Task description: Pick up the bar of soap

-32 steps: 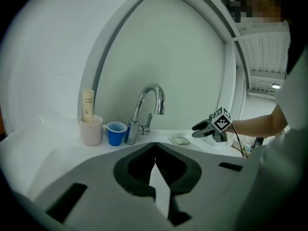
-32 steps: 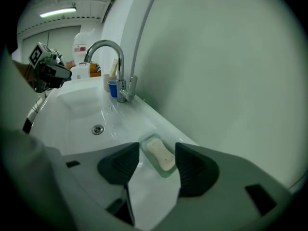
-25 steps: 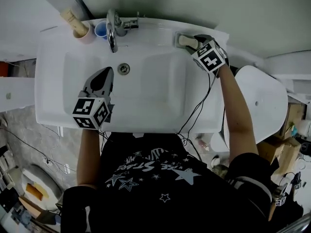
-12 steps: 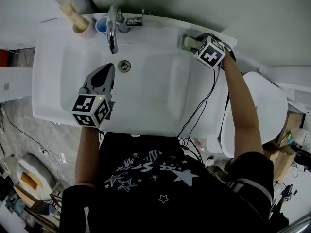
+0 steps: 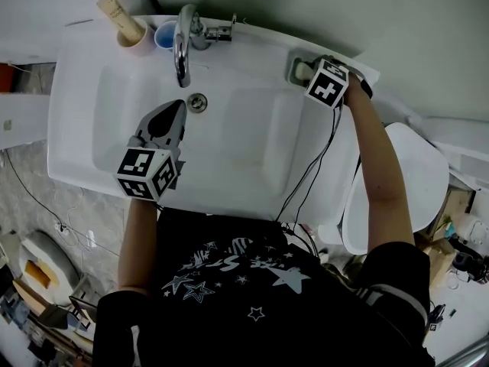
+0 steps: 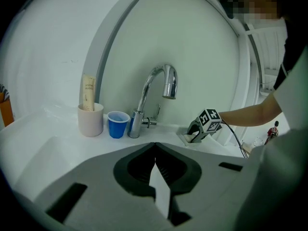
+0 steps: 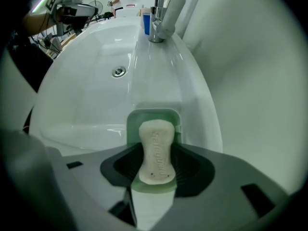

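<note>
A pale bar of soap [image 7: 156,150] lies lengthwise in a green soap dish [image 7: 153,115] on the sink's back right corner. My right gripper [image 7: 157,154] reaches over the dish with the soap between its dark pads. Its jaws are closing, and I cannot see the pads pressing on the soap. In the head view the right gripper [image 5: 317,71] covers most of the dish [image 5: 296,67]. My left gripper [image 5: 174,112] hovers over the basin near the drain, shut and empty, its tips meeting in the left gripper view [image 6: 155,146].
A chrome faucet [image 5: 182,40] stands at the sink's back, with a blue cup [image 5: 162,33] and a pink tumbler [image 5: 131,38] holding a tube to its left. The drain [image 5: 197,102] is mid-basin. A white toilet [image 5: 397,182] stands to the right.
The right gripper has stayed at the soap dish and settled a little further over it. The left gripper has held its place over the basin.
</note>
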